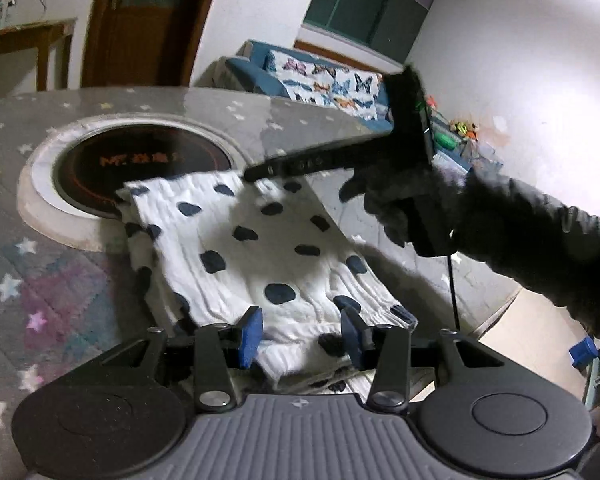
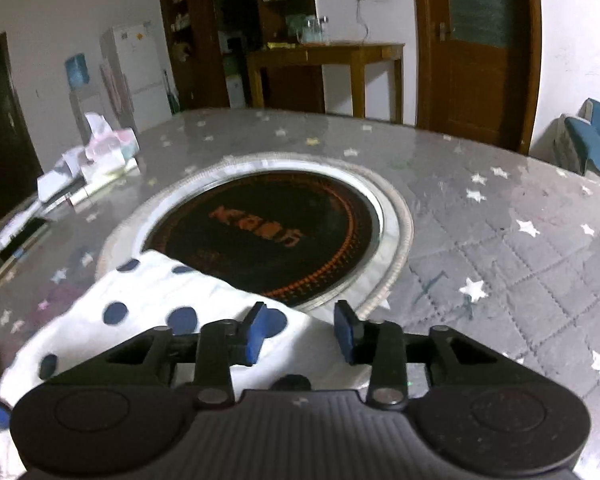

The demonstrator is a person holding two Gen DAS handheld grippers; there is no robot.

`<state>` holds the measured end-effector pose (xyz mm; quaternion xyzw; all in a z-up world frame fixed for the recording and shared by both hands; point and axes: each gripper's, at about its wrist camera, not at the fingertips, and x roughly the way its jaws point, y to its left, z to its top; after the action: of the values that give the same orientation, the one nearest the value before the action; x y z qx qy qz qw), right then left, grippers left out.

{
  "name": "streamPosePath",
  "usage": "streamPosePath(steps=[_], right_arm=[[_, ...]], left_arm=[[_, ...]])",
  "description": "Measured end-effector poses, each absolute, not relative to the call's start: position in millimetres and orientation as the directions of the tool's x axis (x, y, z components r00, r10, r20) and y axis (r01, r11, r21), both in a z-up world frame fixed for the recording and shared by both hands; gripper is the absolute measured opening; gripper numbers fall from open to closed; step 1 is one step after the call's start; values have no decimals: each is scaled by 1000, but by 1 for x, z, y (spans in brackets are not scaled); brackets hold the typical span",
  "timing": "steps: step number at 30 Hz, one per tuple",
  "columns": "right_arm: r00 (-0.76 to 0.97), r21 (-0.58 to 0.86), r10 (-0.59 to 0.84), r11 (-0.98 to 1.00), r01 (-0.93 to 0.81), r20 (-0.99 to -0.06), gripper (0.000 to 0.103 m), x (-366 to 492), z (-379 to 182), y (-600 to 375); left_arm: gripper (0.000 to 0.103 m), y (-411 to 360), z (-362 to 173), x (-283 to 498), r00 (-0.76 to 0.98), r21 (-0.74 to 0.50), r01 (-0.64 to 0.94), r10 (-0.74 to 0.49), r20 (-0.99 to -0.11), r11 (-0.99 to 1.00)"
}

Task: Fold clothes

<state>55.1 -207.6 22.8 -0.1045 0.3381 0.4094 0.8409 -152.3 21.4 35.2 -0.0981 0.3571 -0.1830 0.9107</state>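
The spotted garment (image 1: 260, 252) lies folded into a narrow strip in the middle of my left view, on the bench (image 1: 60, 280), its far end over the black round plate (image 1: 140, 160). My left gripper (image 1: 302, 336) has jaws apart over the near hem, clamping nothing. My right gripper (image 2: 302, 332) hovers likewise parted. I judge further folds remain.
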Motion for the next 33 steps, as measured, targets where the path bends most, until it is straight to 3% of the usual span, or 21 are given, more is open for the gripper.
streamPosePath(steps=[4,10,20,25,33], right_arm=[[406,113,604,639,-761,-685,36,62,18,-210],[415,63,557,648,-759,-720,23,56,22,-218],[491,-49,432,711,-701,-757,22,27,28,-267],[522,-102,361,742,-663,-773,22,0,30,-293],[496,-56,328,789,-612,-804,22,-43,35,-327]], left_arm=[[57,34,40,-166,700,-276,222,-350,-623,935],[58,43,28,-173,660,-273,191,-329,-676,943],[57,55,9,-147,654,-267,146,-295,-697,953],[47,65,6,-117,671,-252,124,-268,-691,960],[33,63,3,-57,682,-175,173,-246,-688,969]])
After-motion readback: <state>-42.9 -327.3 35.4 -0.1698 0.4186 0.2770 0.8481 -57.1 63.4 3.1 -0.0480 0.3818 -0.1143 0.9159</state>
